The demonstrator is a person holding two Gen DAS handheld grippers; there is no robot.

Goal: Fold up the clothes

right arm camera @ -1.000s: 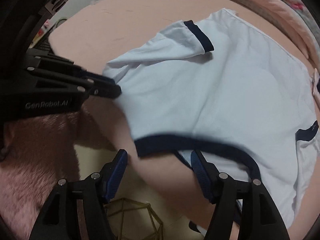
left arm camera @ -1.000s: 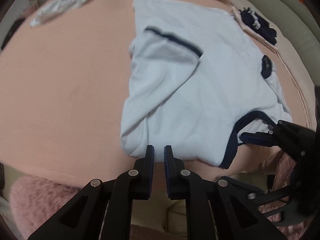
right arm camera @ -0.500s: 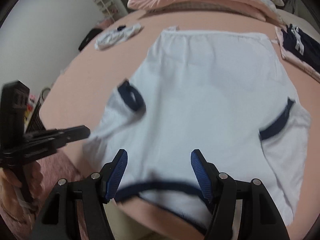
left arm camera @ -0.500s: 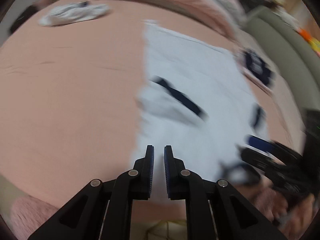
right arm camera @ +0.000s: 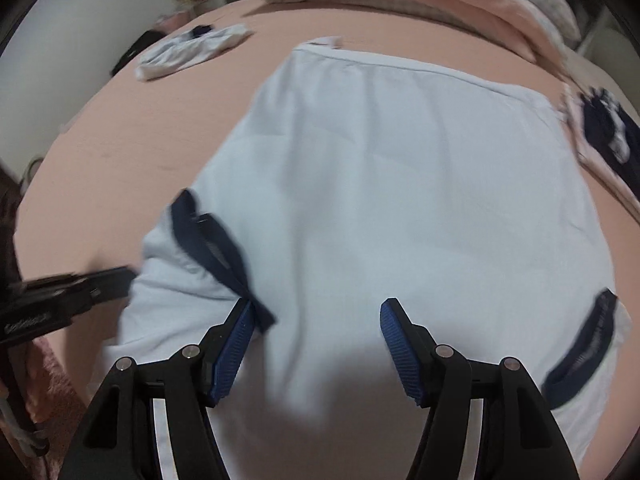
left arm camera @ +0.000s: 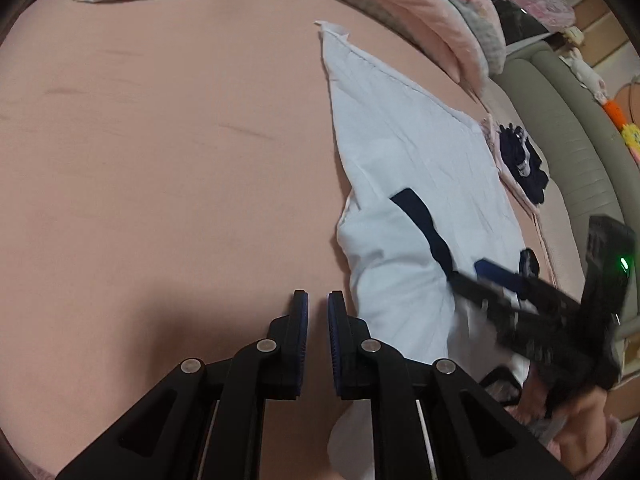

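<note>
Right wrist: fingers (right arm camera: 390,320) spread over shirt (right arm camera: 400,184).

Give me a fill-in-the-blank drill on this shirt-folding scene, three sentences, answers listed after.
1. The white T-shirt has sleeve cuffs trimmed in ____ blue.
2. The bedsheet under the shirt is ____ in colour.
3. The right claw hangs over the shirt with its jaws ____, while the left claw has its jaws nearly together, with nothing between them.

Missing words: navy; pink; open

Left gripper (left arm camera: 318,312) narrow, right gripper (right arm camera: 316,320) wide.
</note>
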